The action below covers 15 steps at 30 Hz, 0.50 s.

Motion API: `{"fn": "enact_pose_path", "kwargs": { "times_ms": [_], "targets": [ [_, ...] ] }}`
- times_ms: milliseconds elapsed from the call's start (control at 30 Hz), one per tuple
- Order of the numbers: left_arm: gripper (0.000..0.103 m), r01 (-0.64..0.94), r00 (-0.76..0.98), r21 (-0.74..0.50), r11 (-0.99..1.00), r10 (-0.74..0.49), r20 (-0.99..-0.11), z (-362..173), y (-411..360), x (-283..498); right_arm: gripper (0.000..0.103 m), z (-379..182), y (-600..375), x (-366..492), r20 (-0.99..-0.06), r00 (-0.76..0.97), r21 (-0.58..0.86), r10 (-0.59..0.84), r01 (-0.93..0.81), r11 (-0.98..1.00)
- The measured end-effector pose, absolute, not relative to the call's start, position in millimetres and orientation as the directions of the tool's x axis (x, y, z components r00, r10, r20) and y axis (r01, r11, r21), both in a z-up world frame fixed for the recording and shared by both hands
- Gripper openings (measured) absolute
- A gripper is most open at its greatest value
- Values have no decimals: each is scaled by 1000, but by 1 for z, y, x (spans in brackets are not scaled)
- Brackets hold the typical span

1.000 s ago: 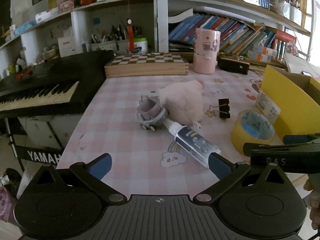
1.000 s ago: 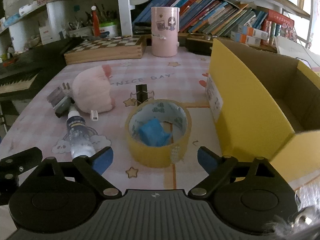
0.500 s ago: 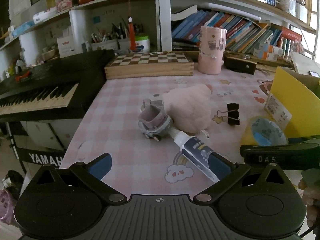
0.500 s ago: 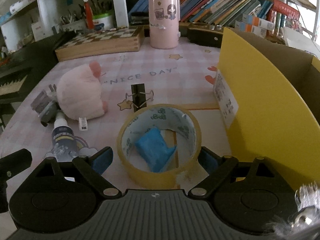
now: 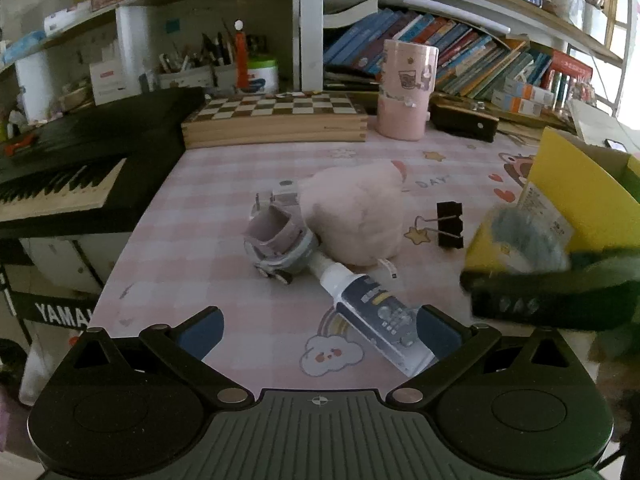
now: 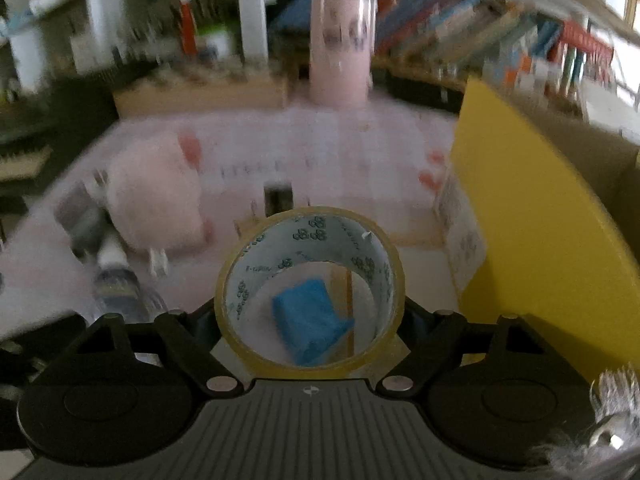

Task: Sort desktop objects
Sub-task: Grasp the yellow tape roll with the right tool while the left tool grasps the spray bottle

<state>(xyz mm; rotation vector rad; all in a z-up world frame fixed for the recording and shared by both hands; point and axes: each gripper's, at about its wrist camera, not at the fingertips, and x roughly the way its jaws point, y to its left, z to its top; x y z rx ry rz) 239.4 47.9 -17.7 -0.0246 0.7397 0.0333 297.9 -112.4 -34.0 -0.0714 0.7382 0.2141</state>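
My right gripper (image 6: 310, 312) is shut on a yellow tape roll (image 6: 384, 264), one finger on each side, and holds it lifted and tilted. A blue scrap (image 6: 310, 322) shows through its hole. The roll is a blur in the left wrist view (image 5: 516, 240). My left gripper (image 5: 318, 330) is open and empty, low over the pink checked mat (image 5: 192, 248). A glue bottle (image 5: 376, 312) lies just ahead of its right finger. Beyond lie a grey toy car (image 5: 280, 240), a pink plush (image 5: 356, 216) and a black binder clip (image 5: 450, 224).
A yellow cardboard box (image 6: 532, 216) stands open at the right, also seen in the left wrist view (image 5: 576, 200). A pink cup (image 5: 404, 88), a chessboard (image 5: 276, 118) and a black case (image 5: 464, 122) sit at the back. A keyboard (image 5: 60, 176) lies left.
My right gripper has moved forward, closed on the tape roll and lifted it; its view is now blurred by motion. My left gripper has stayed open and crept slightly forward.
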Motion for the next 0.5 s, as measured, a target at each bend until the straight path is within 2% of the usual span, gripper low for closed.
{"fn": "enact_pose_path", "kwargs": {
  "times_ms": [233,333,433,500],
  "targets": [
    [102,-38,712,-43,998,-3,-702,-23,42,256,83,8,-113,282,-486,845,-48,223,-281,959],
    [94,-19,690,-48,999,-22,-723,-29,34,267,83,15,-115,277,-463,854,-62,239,-300,952],
    [77,-4,658,-52,999,-37,-752,-36,26,278,83,17,-116,274,-459,853,-75,249,-316,946],
    [59,1,639,-70,998,-54,-768,-41,23,283,83,15,-118,273,-469,847,-72,250,-319,945]
  ]
}}
